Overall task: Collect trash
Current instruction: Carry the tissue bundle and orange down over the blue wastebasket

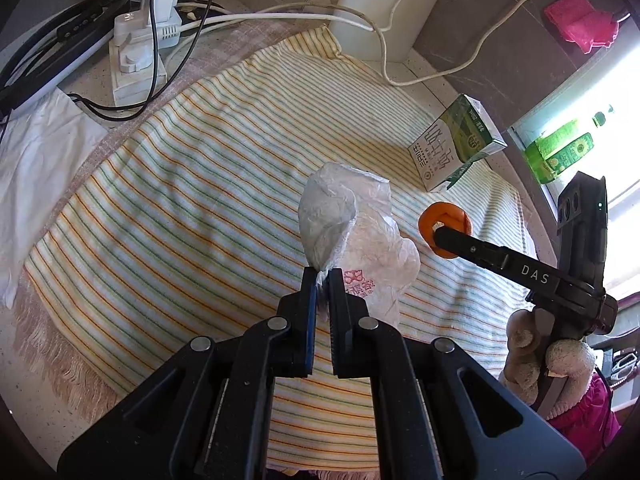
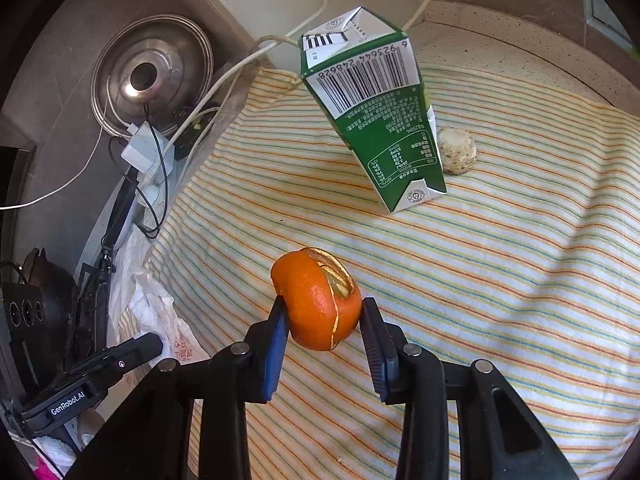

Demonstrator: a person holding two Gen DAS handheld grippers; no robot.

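Orange and glossy, the curled mandarin peel (image 2: 320, 304) sits between the fingers of my right tongs (image 2: 324, 320). It is a hollow shell, split along one pale seam, with a wedge of whitish pith showing at its top. The left blue pad touches its side; on the right I see a thin gap, so I cannot say the grip is complete. The peel is low over the striped yellow, green and orange cloth (image 2: 500, 280) that covers the table, at the near middle of it.

My left tongs (image 1: 322, 280) are clenched on a twisted neck of a crumpled, translucent white plastic bag (image 1: 348, 220). The bag billows up and to the right of the tips and carries a pink flower-like print with pink characters I cannot read.

Farther off on the cloth stands a tilted green-and-white drink carton (image 2: 376, 120). Its barcode reads 6 923644 248628, and small white print fills the green side, too fine to make out. Just beside it to the right lies a small beige, rough-looking ball (image 2: 456, 152).

From the left camera, my right tongs show the letters DAS; from the right camera, the left ones read GenRobot.AI.
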